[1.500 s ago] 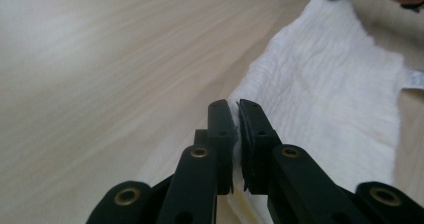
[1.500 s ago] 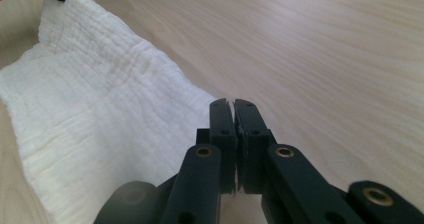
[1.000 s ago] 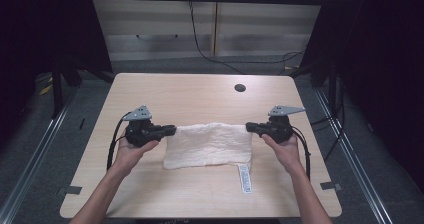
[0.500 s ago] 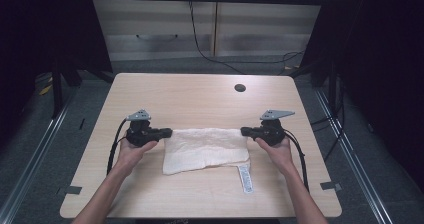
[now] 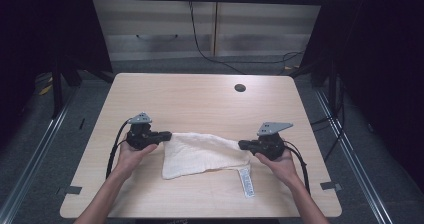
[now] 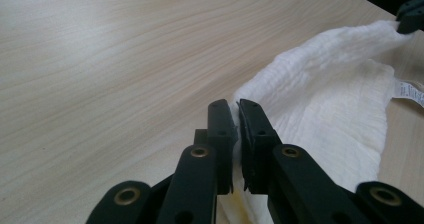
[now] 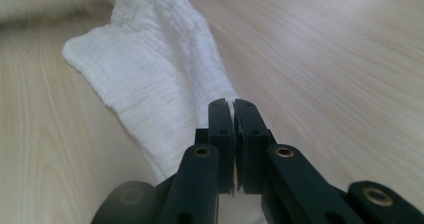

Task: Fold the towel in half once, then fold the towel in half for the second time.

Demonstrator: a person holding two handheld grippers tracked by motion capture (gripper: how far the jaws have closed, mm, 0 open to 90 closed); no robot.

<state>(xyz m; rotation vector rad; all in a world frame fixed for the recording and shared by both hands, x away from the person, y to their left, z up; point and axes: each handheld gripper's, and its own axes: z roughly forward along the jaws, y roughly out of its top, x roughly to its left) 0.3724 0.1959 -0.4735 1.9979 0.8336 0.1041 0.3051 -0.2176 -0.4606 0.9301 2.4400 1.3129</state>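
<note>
Cloth (image 5: pixel 202 154), white, crinkle-weave, one piece, lying toward the near edge of the tabletop (image 5: pixel 200 99) and about midway between its left and right edges, with a lower corner spread on the wood near the near edge. Left gripper (image 5: pixel 165 136): jaws clamped on the cloth's far-left corner, a sliver of white fabric pinched between them in the left gripper view. Right gripper (image 5: pixel 242 144): jaws likewise clenched on the far-right corner, fabric caught between them in the right gripper view. Both corners are raised a little and held well apart, so the upper hem runs as a drawn line between the grippers; judged purpose is to stretch the piece flat for a fold or for laying it out square. Care label (image 5: pixel 245 182): white strip sewn at the cloth's right side, lying on the tabletop toward the near right corner; printed marks present, too small to read. Cable hole (image 5: pixel 240 88): dark, round, near the far edge, right of centre. No brand legible anywhere.
</note>
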